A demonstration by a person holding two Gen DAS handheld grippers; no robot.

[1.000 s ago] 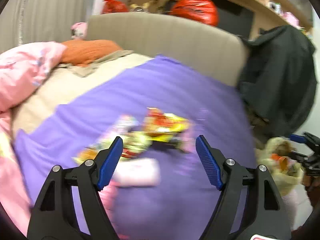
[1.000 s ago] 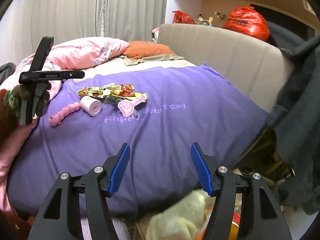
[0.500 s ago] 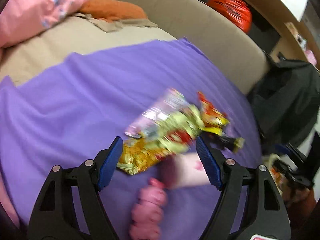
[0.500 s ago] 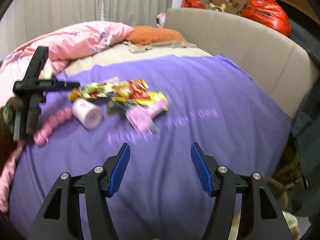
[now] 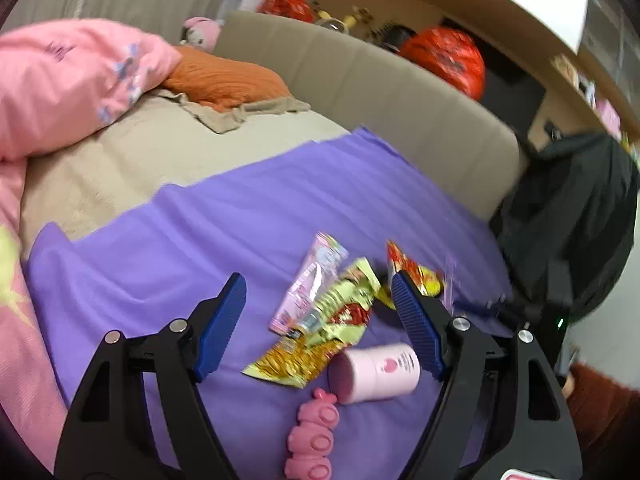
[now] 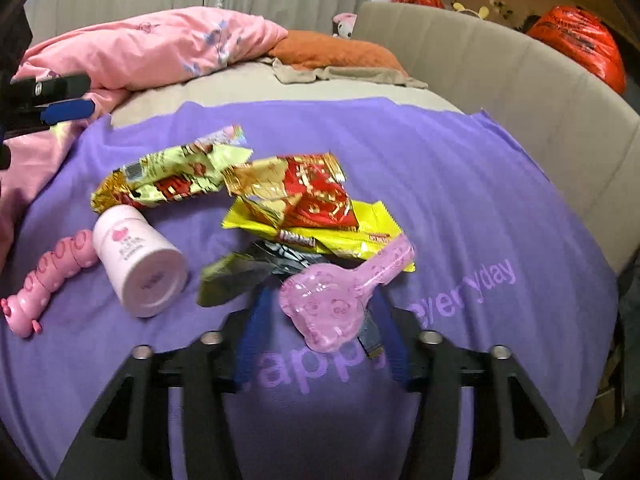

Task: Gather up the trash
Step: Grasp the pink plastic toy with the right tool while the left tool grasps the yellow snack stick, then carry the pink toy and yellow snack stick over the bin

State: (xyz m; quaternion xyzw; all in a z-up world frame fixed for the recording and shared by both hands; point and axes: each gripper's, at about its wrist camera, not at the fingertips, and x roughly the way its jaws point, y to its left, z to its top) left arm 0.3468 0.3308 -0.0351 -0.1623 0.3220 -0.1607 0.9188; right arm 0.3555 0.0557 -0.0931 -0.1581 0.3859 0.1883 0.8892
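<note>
A heap of snack wrappers lies on the purple blanket: a green-gold wrapper, a red-gold wrapper, a yellow wrapper and a dark wrapper. A pink wrapper lies beside them. My left gripper is open above the green-gold wrapper. My right gripper is open, its fingers either side of a clear pink plastic blister at the heap's near edge.
A pink cylindrical bottle and a pink caterpillar toy lie beside the wrappers. Pink bedding and an orange pillow lie behind. A padded bed rail borders the right. A dark jacket hangs there.
Both grippers have moved in close to the wrapper heap. The right gripper's fingers have narrowed and now flank the pink blister. The left gripper stays open.
</note>
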